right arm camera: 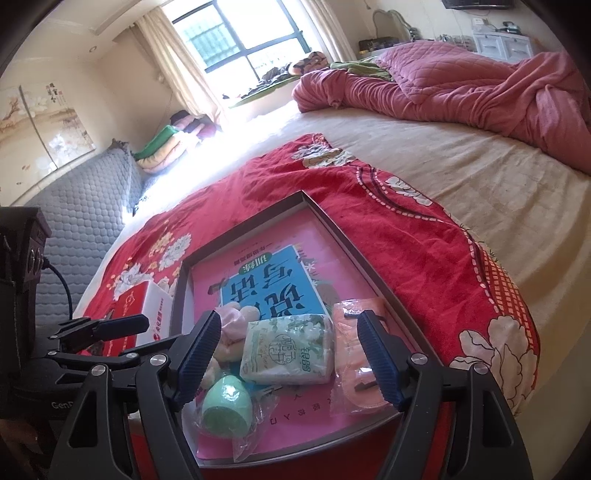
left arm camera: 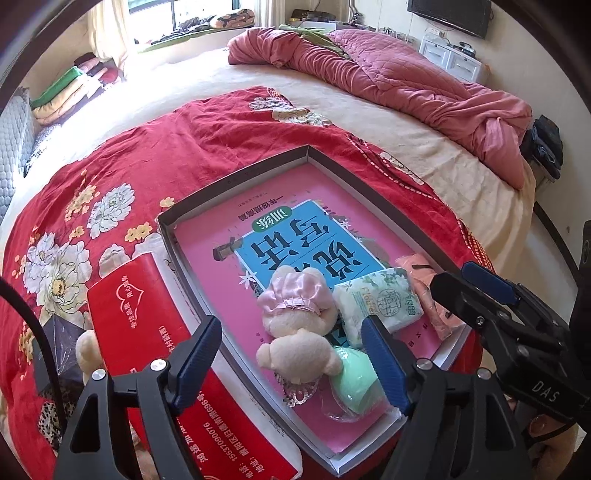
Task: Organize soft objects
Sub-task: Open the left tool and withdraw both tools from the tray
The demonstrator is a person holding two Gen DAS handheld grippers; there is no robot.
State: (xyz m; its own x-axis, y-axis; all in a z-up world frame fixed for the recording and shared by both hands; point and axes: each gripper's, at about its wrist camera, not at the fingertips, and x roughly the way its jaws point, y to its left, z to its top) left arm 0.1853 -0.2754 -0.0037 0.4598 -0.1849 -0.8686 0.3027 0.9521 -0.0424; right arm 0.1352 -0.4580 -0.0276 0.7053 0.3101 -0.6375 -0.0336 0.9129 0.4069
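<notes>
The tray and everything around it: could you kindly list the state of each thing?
Tray: uncovered, lined with a book.
Plush toy: lying inside, untouched.
Tissue pack: sealed, inside.
Green sponge: bagged, inside.
Red tissue box: outside, beside the tray.
Left tongs: open, empty.
Right tongs: open, empty.

You get bright daylight from window [right arm camera: 236, 33]; glare washes out bed sheet [right arm camera: 258, 125] just below window. Heavy fisheye bending, dark vignette at corners well away from window. Focus sharp throughout, shadows soft.
</notes>
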